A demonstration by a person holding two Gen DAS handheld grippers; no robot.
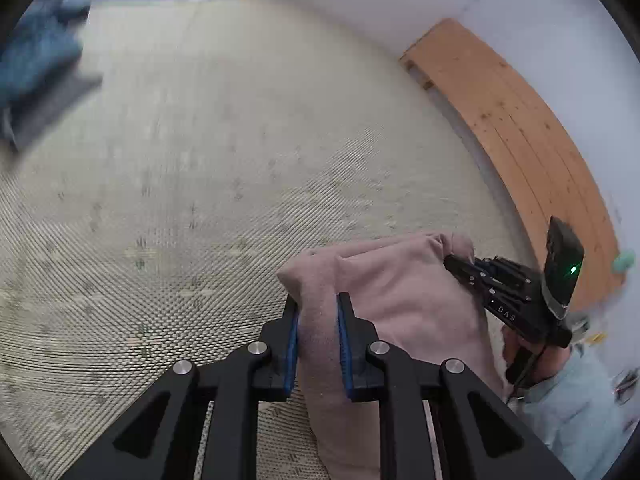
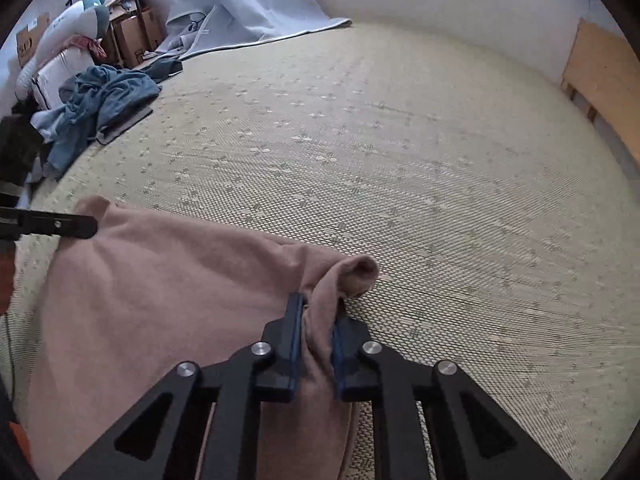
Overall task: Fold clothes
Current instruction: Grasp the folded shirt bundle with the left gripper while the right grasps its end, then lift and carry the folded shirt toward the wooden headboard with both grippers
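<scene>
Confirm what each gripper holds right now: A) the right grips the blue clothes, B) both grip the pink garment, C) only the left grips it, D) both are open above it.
B: the left gripper and the right gripper each have pink garment pinched between their pads.

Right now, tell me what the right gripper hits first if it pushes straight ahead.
The right gripper, shut on the pink garment, would likely meet the woven mat first; depth is unclear.

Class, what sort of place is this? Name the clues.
Probably a bedroom: a wide woven straw mat over a wooden bed frame, crumpled blue clothes heaped at its edge, cardboard boxes behind.
</scene>
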